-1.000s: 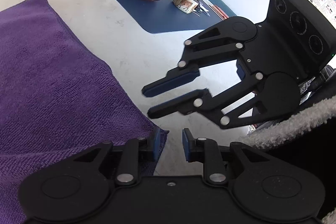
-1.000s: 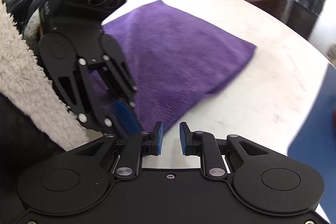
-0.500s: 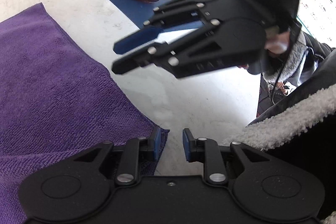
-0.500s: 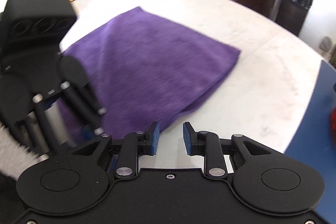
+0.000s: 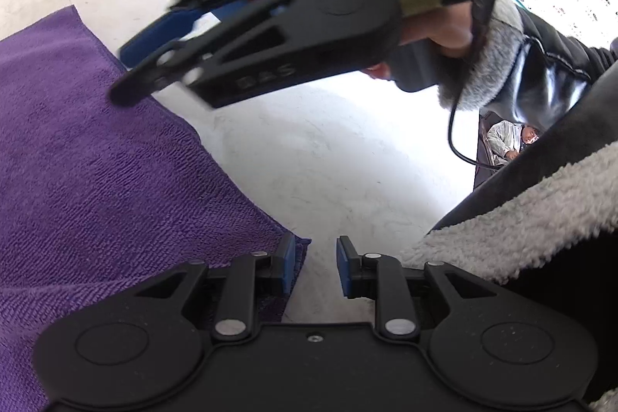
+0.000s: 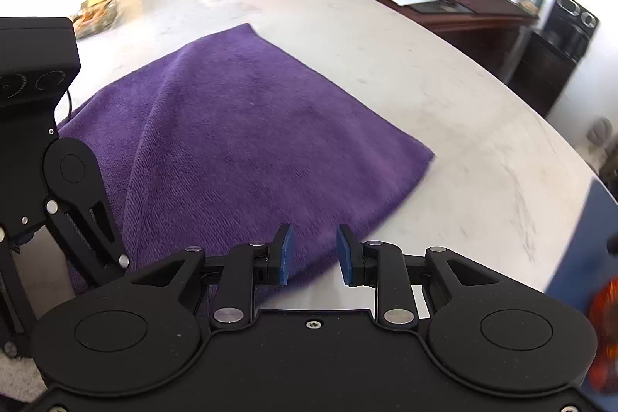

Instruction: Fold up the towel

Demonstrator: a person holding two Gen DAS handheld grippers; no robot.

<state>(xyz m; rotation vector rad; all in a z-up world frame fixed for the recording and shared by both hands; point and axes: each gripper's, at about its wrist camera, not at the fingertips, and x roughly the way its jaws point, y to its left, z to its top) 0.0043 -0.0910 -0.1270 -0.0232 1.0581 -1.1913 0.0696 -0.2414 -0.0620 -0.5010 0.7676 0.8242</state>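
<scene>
Here, plush purple towel, rumpled.

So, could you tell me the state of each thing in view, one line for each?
towel: lying on the table, not flat, with a long ridge; nothing grips it.
left gripper: jaws apart, empty, at the towel's near corner.
right gripper: jaws apart, nothing between the pads, above the towel's edge.
table: white, bare beside the towel.
</scene>
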